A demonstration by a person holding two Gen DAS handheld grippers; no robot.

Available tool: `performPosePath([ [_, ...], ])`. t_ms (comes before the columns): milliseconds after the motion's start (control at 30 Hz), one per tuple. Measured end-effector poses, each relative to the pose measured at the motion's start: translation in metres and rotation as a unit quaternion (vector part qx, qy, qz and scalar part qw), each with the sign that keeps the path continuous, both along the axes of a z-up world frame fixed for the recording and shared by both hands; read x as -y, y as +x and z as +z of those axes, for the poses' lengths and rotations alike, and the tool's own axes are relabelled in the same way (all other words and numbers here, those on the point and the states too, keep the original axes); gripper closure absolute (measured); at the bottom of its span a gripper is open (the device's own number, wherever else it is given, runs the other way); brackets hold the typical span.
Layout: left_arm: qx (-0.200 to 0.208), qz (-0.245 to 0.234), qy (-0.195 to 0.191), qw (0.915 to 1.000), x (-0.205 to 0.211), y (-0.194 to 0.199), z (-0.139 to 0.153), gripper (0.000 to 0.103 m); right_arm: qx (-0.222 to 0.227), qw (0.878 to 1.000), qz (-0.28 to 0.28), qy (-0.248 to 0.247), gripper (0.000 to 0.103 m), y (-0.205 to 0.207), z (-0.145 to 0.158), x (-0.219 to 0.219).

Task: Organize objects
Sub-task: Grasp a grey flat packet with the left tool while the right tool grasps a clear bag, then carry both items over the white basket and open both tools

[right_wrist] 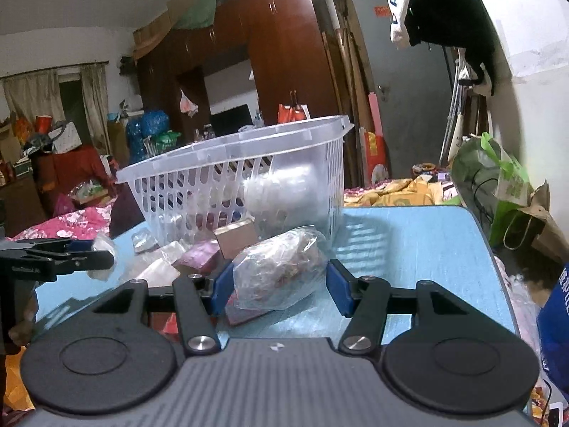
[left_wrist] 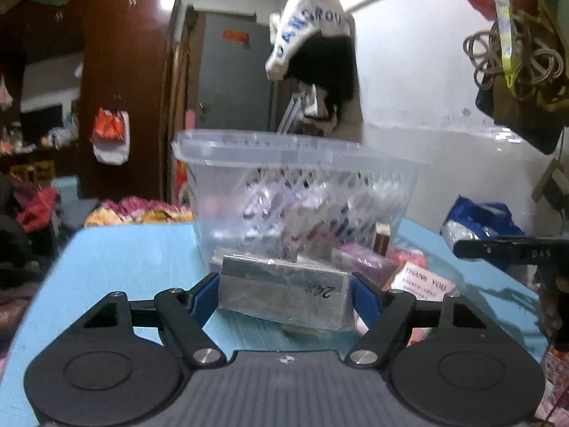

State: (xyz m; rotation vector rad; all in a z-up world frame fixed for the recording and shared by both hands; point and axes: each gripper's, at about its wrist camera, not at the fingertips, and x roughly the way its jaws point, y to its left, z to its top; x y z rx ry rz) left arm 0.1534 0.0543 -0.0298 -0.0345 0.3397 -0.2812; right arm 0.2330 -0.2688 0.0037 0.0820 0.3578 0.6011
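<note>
A clear slotted plastic basket point(left_wrist: 298, 192) stands on the blue table point(left_wrist: 124, 259) and holds several packets. My left gripper point(left_wrist: 284, 293) is shut on a silver plastic-wrapped packet point(left_wrist: 284, 295) marked "24#", just in front of the basket. In the right wrist view the basket point(right_wrist: 245, 178) is ahead to the left. My right gripper point(right_wrist: 279, 286) has its blue fingers against both sides of a clear bag point(right_wrist: 281, 267) of small reddish items lying on the table point(right_wrist: 409, 267). The left gripper also shows in the right wrist view point(right_wrist: 60, 259).
Loose packets lie by the basket: a purple one point(left_wrist: 362, 265), a pink "THANK YOU" card point(left_wrist: 423, 281), a brown box point(right_wrist: 236, 238), a purple packet point(right_wrist: 201, 258). The right gripper shows at the right edge in the left wrist view point(left_wrist: 512, 249). Bedding and bags surround the table.
</note>
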Motion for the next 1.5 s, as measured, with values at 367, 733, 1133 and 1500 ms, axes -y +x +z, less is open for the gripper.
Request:
performPosePath([
  [367,0.008,0.004,-0.001,1.0000,-0.001,-0.002,0.001,0.023,0.022,1.000,0.003,0.020,0.044,-0.005,0.000,0.002],
  [733,0.083,0.014,-0.035,0.9958,-0.003,-0.021,0.055,0.023,0.096,0.995,-0.017,0.008,0.043,-0.029,0.033,-0.011],
  [1133,-0.002,0.044,-0.018,0.9988,0.034,0.118,0.113,0.010,0.080,0.992,-0.026,-0.092,0.010,0.072,0.109,-0.096],
  [1500,-0.001,-0.041,-0.051,0.9979,0.031,-0.013,0.038,0.000,0.011,0.999,0.009,-0.044,0.000,-0.014,0.036,-0.032],
])
